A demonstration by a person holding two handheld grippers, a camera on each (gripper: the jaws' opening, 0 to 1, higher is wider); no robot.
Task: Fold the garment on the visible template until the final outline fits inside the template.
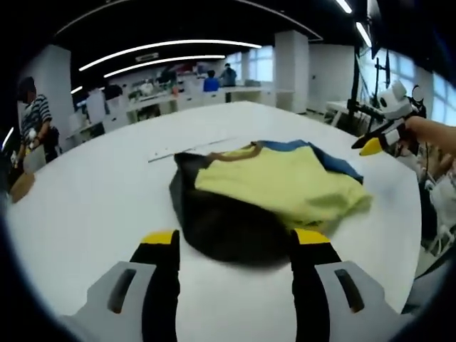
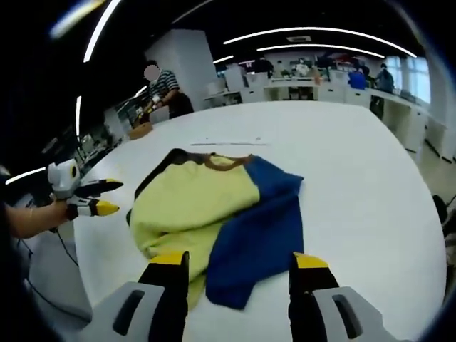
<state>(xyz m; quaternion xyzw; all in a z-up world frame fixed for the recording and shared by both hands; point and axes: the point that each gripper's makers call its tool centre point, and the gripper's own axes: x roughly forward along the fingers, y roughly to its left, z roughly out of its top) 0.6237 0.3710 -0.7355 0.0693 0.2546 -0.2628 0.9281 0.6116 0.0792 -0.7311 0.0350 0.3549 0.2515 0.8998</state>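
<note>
Garment [image 1: 271, 192] first: in the left gripper view we see it lying crumpled in the middle of a large white table [image 1: 92, 206], a yellow panel on top, a dark part toward us and a blue part at the far side, with a brown collar edge showing. Our left gripper [image 1: 235, 246] hangs just short of the dark edge, its yellow-tipped black jaws spread wide with nothing between them. At the right of this view the right gripper [image 1: 375, 142] is held in a hand [image 1: 427, 133] above the table's far edge, well apart from the cloth; from here we cannot tell how far its jaws are parted. In the right gripper view we see the garment [image 2: 214, 214] from the other side, the blue part nearest and overlapping the yellow, the dark part at the far edge. Our right gripper [image 2: 239, 267] has its jaws wide apart and empty, just above the near edge of the cloth. At the left, the left gripper [image 2: 100, 198] sits beside the table edge, jaws apart. Behind the table, a person in a striped shirt [image 2: 165, 89] stands at a desk.
</note>
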